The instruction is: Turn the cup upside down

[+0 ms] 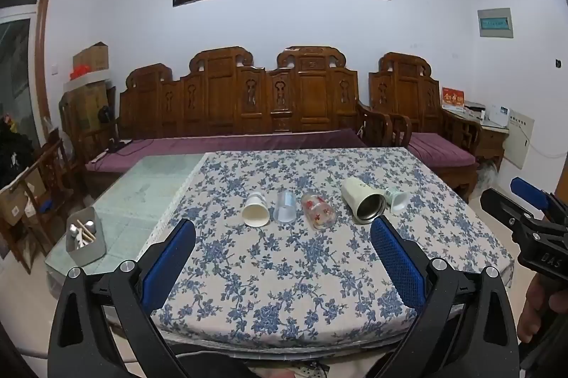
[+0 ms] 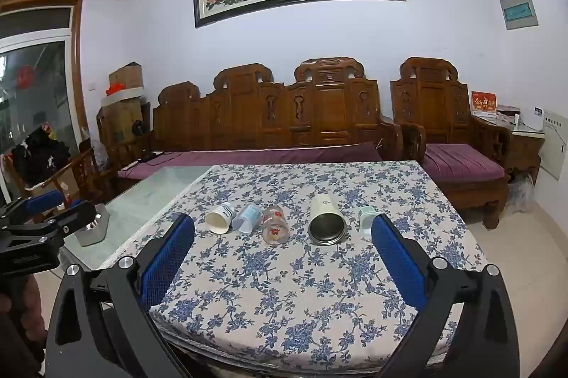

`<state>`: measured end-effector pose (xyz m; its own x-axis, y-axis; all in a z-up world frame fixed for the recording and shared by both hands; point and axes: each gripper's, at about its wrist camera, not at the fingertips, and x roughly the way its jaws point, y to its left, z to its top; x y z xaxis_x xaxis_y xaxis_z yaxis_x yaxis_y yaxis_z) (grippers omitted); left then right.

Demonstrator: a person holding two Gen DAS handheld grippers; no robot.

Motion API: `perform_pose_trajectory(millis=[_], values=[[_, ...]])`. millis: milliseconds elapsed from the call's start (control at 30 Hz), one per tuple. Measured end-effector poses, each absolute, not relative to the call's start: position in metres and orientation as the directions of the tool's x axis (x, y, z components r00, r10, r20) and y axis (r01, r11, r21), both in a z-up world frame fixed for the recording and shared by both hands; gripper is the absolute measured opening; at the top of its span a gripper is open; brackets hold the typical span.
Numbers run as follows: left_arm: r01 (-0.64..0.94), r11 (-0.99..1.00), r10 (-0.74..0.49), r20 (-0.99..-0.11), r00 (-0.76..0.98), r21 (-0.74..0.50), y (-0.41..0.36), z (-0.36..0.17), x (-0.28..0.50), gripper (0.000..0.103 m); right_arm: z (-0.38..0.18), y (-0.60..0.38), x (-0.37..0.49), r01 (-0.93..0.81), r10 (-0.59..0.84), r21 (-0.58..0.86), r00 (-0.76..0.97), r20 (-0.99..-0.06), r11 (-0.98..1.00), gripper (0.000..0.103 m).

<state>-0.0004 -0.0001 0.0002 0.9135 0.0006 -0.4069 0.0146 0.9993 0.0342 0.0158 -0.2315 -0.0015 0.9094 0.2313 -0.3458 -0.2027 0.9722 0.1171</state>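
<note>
Several cups lie on their sides in a row on the floral tablecloth (image 1: 284,271), mouths toward me: a white paper cup (image 1: 256,210) (image 2: 219,218), a clear plastic cup (image 1: 285,208) (image 2: 245,218), a glass with red flowers (image 1: 318,211) (image 2: 274,224), a cream steel-lined tumbler (image 1: 362,204) (image 2: 325,217), and a small pale green cup (image 1: 397,198) (image 2: 365,219). My left gripper (image 1: 284,243) is open and empty, near the table's front. My right gripper (image 2: 284,243) is open and empty too; it also shows in the left wrist view (image 1: 532,211).
A grey box with utensils (image 1: 86,240) stands on the bare glass part of the table (image 1: 149,186) at the left. A carved wooden sofa with purple cushions (image 1: 248,115) runs behind the table. A side table with boxes (image 1: 486,118) is at the far right.
</note>
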Motion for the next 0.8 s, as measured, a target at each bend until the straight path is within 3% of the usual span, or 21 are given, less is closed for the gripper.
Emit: perform_pose_trajectory(millis=[800], values=[[0.022, 1.000, -0.015, -0.385, 0.923, 0.013, 0.001, 0.010, -0.002, 0.095, -0.001, -0.234, 0.017, -0.200, 0.228, 0.116, 0.914, -0.335, 0.973, 0.101]])
